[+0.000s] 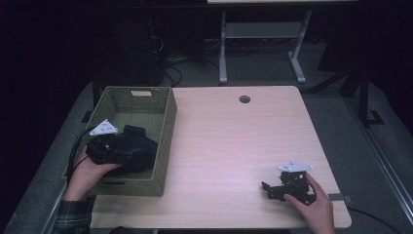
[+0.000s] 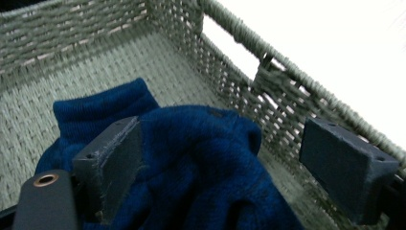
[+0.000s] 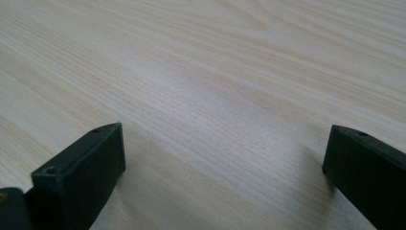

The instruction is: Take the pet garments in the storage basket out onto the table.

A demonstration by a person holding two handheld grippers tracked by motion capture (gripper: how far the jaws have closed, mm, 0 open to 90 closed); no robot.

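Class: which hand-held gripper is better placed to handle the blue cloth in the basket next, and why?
Left. The left hand-held gripper sits open over the blue cloth inside the basket; the right hand-held gripper rests open on the table, away from the basket.

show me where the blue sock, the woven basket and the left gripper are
blue sock [image 2: 201, 158], left gripper view, bunched knit middle.
woven basket [image 1: 168, 131], high view, right wall.
left gripper [image 2: 220, 167], left gripper view, midway between its open jaws.

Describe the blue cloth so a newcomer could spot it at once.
Start at the wooden table and find the woven green basket on its left side. Inside, at the near end by the left gripper, lies the dark blue cloth. It is soft, knitted and crumpled, the basket's sole content.
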